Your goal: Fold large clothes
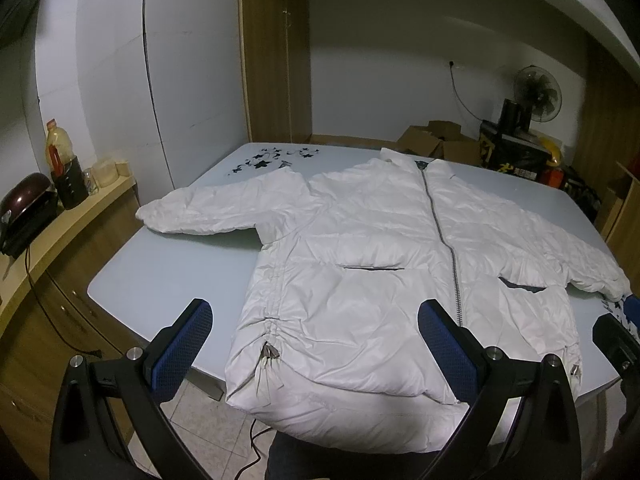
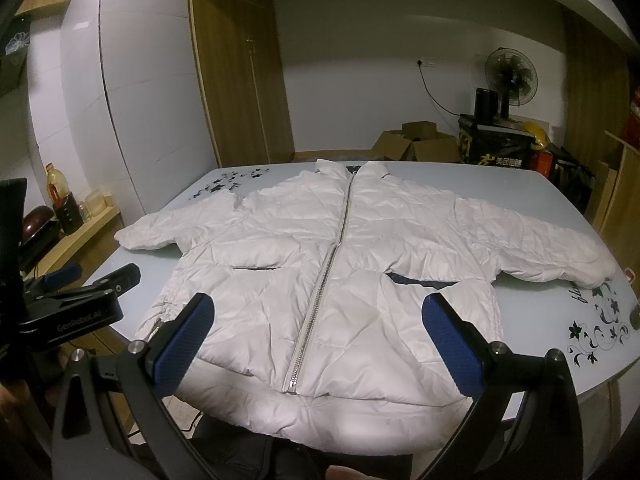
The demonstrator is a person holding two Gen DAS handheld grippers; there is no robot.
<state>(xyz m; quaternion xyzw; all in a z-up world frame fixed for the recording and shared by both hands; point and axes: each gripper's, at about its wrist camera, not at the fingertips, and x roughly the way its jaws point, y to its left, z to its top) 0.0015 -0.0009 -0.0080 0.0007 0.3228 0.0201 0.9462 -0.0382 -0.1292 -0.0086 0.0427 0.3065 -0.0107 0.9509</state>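
A white puffer jacket lies face up on the pale blue table, zipped, with both sleeves spread out to the sides. Its hem hangs over the near table edge. My left gripper hovers open above the hem's left half, with nothing between its blue pads. In the right wrist view the jacket fills the table, and my right gripper stands open over the lower zip, empty. The left gripper shows at the left edge there. The right gripper peeks in at the right edge of the left wrist view.
A wooden counter on the left carries an oil bottle and a dark pan. Cardboard boxes, a black delivery box and a fan stand behind the table. A cable runs across the floor below the hem.
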